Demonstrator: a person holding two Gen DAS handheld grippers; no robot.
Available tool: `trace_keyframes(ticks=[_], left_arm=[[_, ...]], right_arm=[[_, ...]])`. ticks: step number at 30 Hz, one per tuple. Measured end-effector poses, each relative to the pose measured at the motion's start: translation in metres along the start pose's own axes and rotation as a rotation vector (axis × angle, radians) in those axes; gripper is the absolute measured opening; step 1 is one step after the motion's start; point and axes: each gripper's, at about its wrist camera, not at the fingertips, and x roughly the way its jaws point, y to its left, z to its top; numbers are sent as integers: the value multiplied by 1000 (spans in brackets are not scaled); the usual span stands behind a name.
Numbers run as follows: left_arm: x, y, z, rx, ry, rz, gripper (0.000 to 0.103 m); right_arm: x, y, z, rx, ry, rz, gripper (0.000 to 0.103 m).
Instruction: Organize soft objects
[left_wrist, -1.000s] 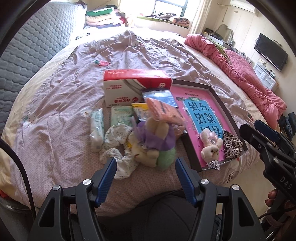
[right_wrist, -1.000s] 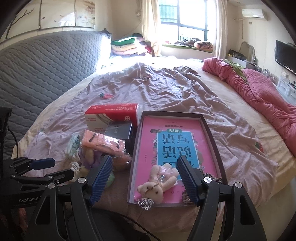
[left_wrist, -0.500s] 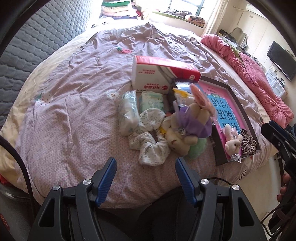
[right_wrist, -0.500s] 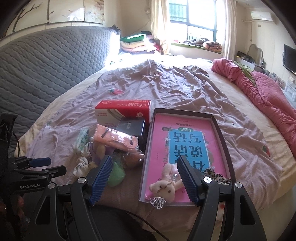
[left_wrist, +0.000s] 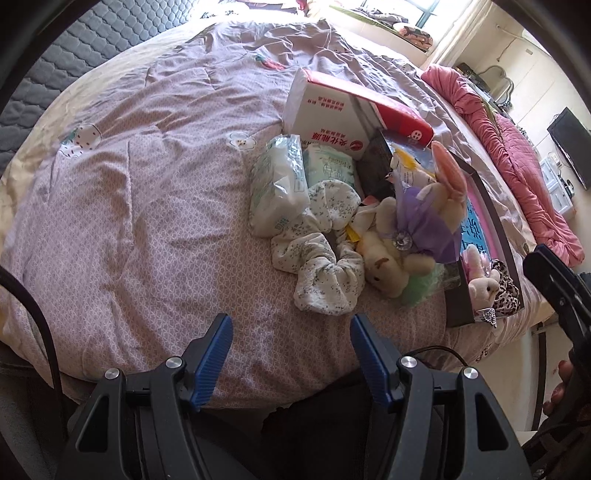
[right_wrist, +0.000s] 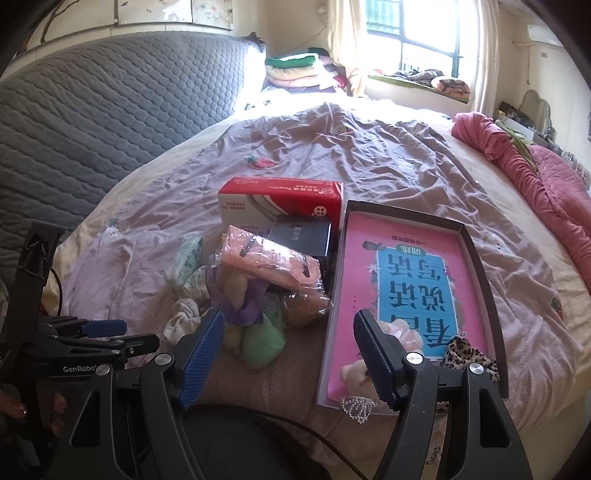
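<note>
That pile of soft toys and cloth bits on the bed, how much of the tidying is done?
Partly done, it seems: a small pink plush and a leopard-print scrunchie already lie in the tray. Nothing is in hand: the left hand-held gripper and right hand-held gripper are both open and empty. Left on the quilt: the floral scrunchie, the cream bunny, the tissue packs.

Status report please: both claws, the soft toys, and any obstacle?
Left claw open, empty. Right claw open, empty. Floral scrunchie and cream plush loose on bed; small pink plush in tray. Nothing blocking.
</note>
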Motion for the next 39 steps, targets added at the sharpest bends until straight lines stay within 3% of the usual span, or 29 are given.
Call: trace_keyframes(ticks=[11,16,21,23,25,27,30,32,39], left_arm=[[17,-3,2,7,18,-12,65],[20,-5,3,16,16,-23,65],[25,-6,6,7,21,-45,65],[28,-3,10,-16,20,-48,65],[31,-2,13,-33,18,-59,65],[34,0,17,-44,13,-67,65],[40,0,22,-56,6,-86,65],[45,1,26,-68,2,-99,65],[55,6,31,-108,-2,-134,65]], right_arm=[[33,29,26,-113,-20,6,74],[56,44,30,-193,-20,-43,74],[69,40,36,-191,-38,-53,74],[72,32,38,-159,-44,-34,67],[74,23,39,-124,-42,-29,52],[77,14,40,-96,-37,-45,29],[78,-1,41,-42,-37,-54,14],[80,-14,40,2,-20,-58,10],[85,-46,24,86,20,-84,9]])
